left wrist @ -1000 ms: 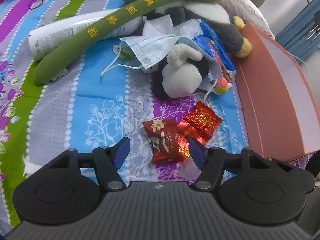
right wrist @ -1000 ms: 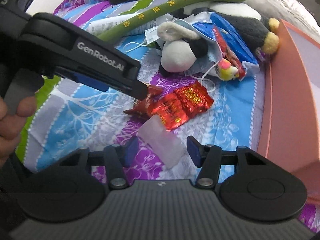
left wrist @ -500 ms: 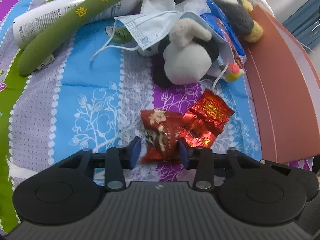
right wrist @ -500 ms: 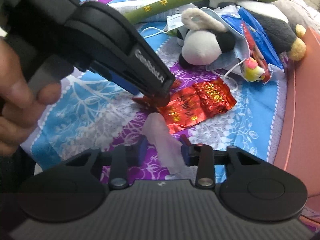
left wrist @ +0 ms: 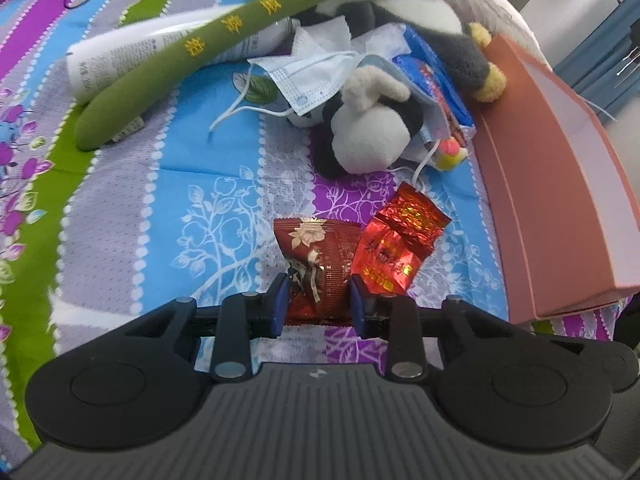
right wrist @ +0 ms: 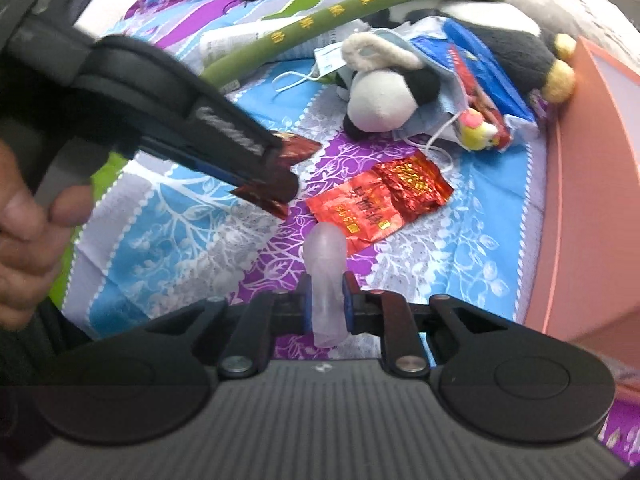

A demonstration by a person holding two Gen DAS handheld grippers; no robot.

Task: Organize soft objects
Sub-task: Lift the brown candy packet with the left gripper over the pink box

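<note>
The left gripper (left wrist: pixel 318 304) has its blue-padded fingers pressed against both sides of a dark red snack packet (left wrist: pixel 316 256), which sits between them above the striped floral bedsheet (left wrist: pixel 132 208). In the right wrist view that same gripper (right wrist: pixel 276 176) appears from the side, the packet (right wrist: pixel 298 148) pinched at its tip and lifted clear of the sheet. The right gripper (right wrist: pixel 326 300) is clamped on a translucent soft tube-shaped item (right wrist: pixel 325 268), its rounded end projecting forward beyond the fingers. A bright red foil packet (left wrist: pixel 400 244) lies flat on the sheet just beside the held dark red one; in the right wrist view the foil packet (right wrist: pixel 380 200) sits just ahead of the translucent item's tip. Farther back, a black-and-white plush toy (left wrist: pixel 368 136) lies against a blue face mask (left wrist: pixel 312 76) and a blue wrapper (left wrist: pixel 432 76). A long green plush stick with yellow characters (left wrist: pixel 224 44) rests across a white tube (left wrist: pixel 120 60). A small yellow and pink toy (left wrist: pixel 450 152) lies near the plush. A reddish-brown box (left wrist: pixel 560 184) stands along the right side of the bed.
</note>
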